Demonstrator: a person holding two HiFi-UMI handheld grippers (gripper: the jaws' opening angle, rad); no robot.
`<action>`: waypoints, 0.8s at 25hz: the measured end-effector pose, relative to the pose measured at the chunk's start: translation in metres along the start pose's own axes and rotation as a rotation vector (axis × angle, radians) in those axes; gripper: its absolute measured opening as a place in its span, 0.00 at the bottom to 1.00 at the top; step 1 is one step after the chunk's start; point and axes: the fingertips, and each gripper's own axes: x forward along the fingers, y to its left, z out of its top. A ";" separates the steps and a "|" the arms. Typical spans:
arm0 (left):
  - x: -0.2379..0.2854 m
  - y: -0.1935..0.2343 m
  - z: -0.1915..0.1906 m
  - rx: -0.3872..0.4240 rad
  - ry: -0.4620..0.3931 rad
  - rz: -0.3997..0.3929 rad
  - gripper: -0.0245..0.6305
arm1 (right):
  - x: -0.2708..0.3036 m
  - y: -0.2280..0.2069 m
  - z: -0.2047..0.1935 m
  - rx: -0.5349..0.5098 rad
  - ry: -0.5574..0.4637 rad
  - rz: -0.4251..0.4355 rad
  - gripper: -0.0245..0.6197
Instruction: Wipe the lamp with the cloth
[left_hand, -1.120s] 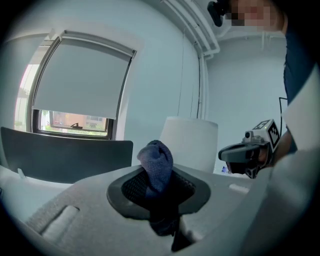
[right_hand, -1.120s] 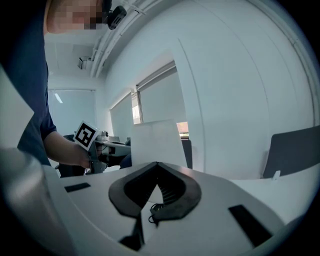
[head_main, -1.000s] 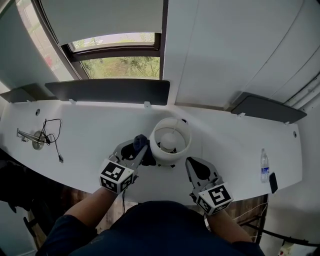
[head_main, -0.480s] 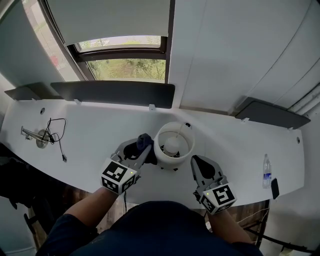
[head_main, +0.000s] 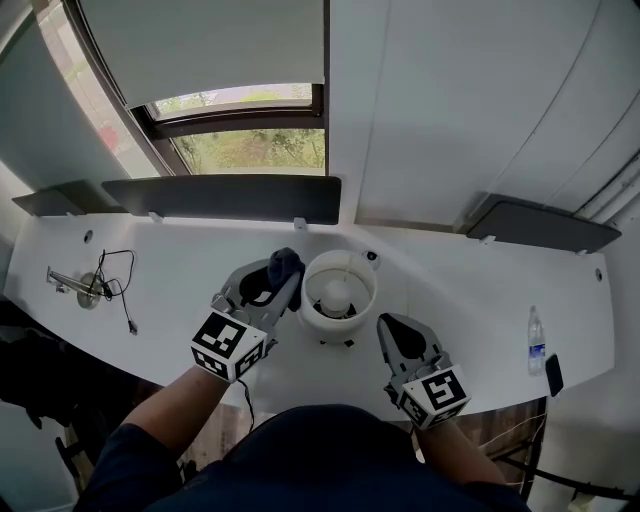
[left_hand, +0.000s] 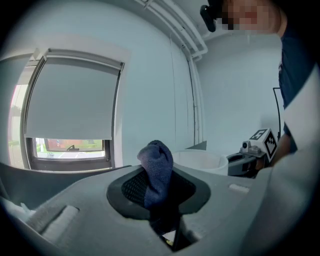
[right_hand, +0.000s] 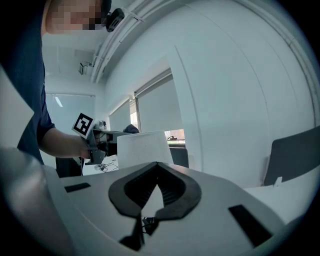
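Head view: lamp on white desk below window.

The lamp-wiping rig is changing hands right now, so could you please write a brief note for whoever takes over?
The left claw is shut on the dark blue cloth, held at the left side of the white lamp, near the shade's rim; contact can't be confirmed.
The right claw is shut and empty, low at the shade's right front, apart from it.
The lamp stands upright on the white table.
Done: cloth picked up and brought to the lamp. How much has been wiped doesn't show.
Left: wipe around the shade, perhaps steadying it with the right claw.
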 end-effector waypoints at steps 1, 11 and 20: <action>0.002 0.000 0.004 0.008 -0.005 -0.003 0.17 | -0.001 -0.001 -0.001 0.002 0.002 -0.002 0.05; 0.029 0.008 0.012 0.048 -0.016 -0.021 0.17 | -0.012 -0.003 -0.007 0.016 0.019 -0.024 0.05; 0.044 0.017 -0.036 -0.014 0.054 -0.019 0.17 | -0.034 -0.014 -0.023 0.019 0.055 -0.068 0.05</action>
